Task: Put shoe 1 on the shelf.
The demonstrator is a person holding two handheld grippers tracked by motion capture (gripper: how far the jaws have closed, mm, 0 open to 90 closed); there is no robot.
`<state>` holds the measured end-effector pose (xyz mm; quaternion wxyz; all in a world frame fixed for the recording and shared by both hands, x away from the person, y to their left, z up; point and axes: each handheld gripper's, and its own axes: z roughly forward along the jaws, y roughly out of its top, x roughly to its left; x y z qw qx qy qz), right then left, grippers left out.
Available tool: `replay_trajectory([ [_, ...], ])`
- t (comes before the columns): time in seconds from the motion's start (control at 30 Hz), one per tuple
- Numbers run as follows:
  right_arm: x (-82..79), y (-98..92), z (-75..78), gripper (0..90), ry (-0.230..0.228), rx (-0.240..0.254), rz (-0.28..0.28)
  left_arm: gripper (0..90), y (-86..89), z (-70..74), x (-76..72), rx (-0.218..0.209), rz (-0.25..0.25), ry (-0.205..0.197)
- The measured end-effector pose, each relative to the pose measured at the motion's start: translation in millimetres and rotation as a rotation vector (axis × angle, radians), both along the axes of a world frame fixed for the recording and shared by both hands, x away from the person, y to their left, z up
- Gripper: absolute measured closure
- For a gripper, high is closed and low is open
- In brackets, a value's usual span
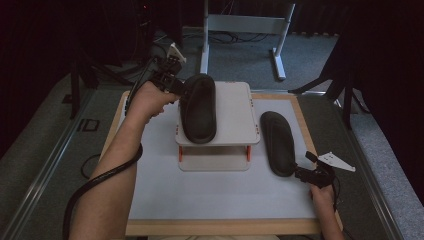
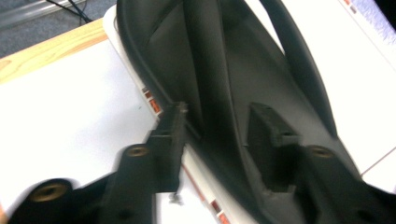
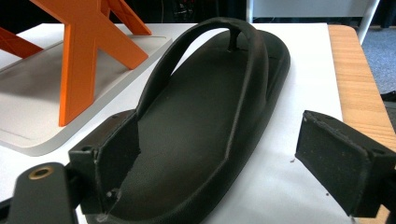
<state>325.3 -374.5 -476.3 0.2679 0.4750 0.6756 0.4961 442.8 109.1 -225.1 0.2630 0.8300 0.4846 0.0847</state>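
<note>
Two black flip-flop sandals. One sandal lies on top of a white raised stand with orange legs. My left gripper is at its left side, open. One jaw is outside the rim and the other is over the footbed, with the rim and strap between them. The other sandal lies flat on the white board to the right of the stand. My right gripper is open at its heel, with a jaw on each side. The right pad stands clear of the heel.
The stand's orange legs rise from its white base plate, left of the lower sandal. The white board has a wooden rim. A grey metal frame stands on the carpet behind. The left gripper's cable loops off the board's left edge.
</note>
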Motion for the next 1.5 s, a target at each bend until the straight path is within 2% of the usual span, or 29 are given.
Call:
replay_trajectory([
  [0.1, -0.1, 0.5, 0.0, 12.9, 0.001, -0.002, 0.0, 59.5, 4.6, 0.1, -4.0, 0.004, -0.014, 0.0],
  [0.13, -0.1, 0.5, -0.1, 12.9, 0.001, -0.002, 0.0, 59.9, 6.0, 0.1, -5.7, 0.013, -0.015, -0.011],
  [0.17, -0.1, 0.5, -0.1, 12.9, 0.001, -0.002, 0.0, 63.3, 7.9, -0.3, -7.0, 0.017, -0.011, -0.019],
  [0.23, 0.1, 0.8, -0.2, 13.0, 0.002, -0.004, 0.0, 64.6, 11.9, -1.2, -8.1, -0.005, -0.005, -0.021],
  [0.3, 0.2, 1.0, -0.2, 13.0, 0.002, -0.005, -0.001, 67.9, 13.8, -2.0, -9.8, -0.002, -0.008, -0.036],
  [0.33, 0.2, 1.5, -0.3, 13.0, 0.001, -0.01, 0.0, 71.5, 18.6, -3.0, -11.7, -0.025, -0.009, -0.047],
  [0.4, 0.0, 1.5, -0.3, 13.0, 0.0, -0.01, 0.0, 73.9, 23.1, -3.7, -14.9, -0.024, -0.007, -0.07],
  [0.43, 0.1, 1.2, -0.4, 13.1, 0.001, -0.01, 0.001, 78.5, 26.0, -4.2, -17.0, -0.035, -0.006, -0.086],
  [0.5, 0.1, 1.2, -0.4, 13.1, 0.002, -0.005, 0.0, 79.5, 31.3, -5.3, -21.7, -0.044, -0.008, -0.106],
  [0.53, 0.2, 1.2, -0.4, 13.1, 0.002, -0.005, -0.001, 83.9, 34.0, -6.5, -24.1, -0.057, -0.001, -0.123],
  [0.6, 0.5, 1.6, -0.4, 13.2, 0.003, -0.009, -0.001, 84.2, 37.2, -10.7, -27.8, -0.057, -0.002, -0.137],
  [0.73, 0.5, 1.9, -0.5, 13.2, 0.001, -0.014, -0.001, 89.2, 41.5, -21.6, -33.6, -0.061, -0.001, -0.16],
  [0.87, 0.6, 1.9, -0.4, 13.3, 0.006, -0.01, -0.002, 89.3, 49.2, -31.8, -39.7, -0.07, -0.016, -0.166],
  [1.1, 0.6, 1.7, -0.5, 13.3, 0.005, -0.011, -0.002, 89.1, 73.0, -50.2, -50.7, -0.119, -0.013, -0.19],
  [1.2, 0.7, 1.8, -0.6, 13.3, 0.001, -0.015, -0.002, 89.1, 90.3, -63.7, -60.4, -0.158, 0.0, -0.227],
  [1.23, 0.7, 1.8, -0.6, 13.3, 0.001, -0.015, -0.002, 89.1, 90.3, -63.7, -60.4, -0.158, 0.0, -0.227],
  [1.33, 0.8, 2.2, -0.6, 13.3, 0.006, -0.014, -0.004, 88.9, 101.0, -82.9, -68.4, -0.178, -0.003, -0.246],
  [1.37, 0.8, 2.2, -0.6, 13.3, 0.006, -0.014, -0.004, 88.8, 101.0, -82.9, -68.4, -0.178, -0.003, -0.246],
  [1.4, 0.8, 2.3, -0.6, 13.3, 0.006, -0.015, -0.004, 86.8, 103.1, -93.5, -70.7, -0.172, -0.007, -0.241],
  [1.43, 0.8, 2.4, -0.6, 13.3, 0.007, -0.015, -0.004, 86.0, 103.1, -93.5, -70.7, -0.172, -0.007, -0.241],
  [1.47, 0.8, 2.4, -0.6, 13.3, 0.007, -0.015, -0.004, 83.2, 104.4, -103.7, -73.3, -0.194, -0.016, -0.246],
  [1.5, 0.8, 2.4, -0.6, 13.3, 0.008, -0.015, -0.004, 82.7, 104.4, -108.7, -74.6, -0.19, -0.012, -0.26],
])
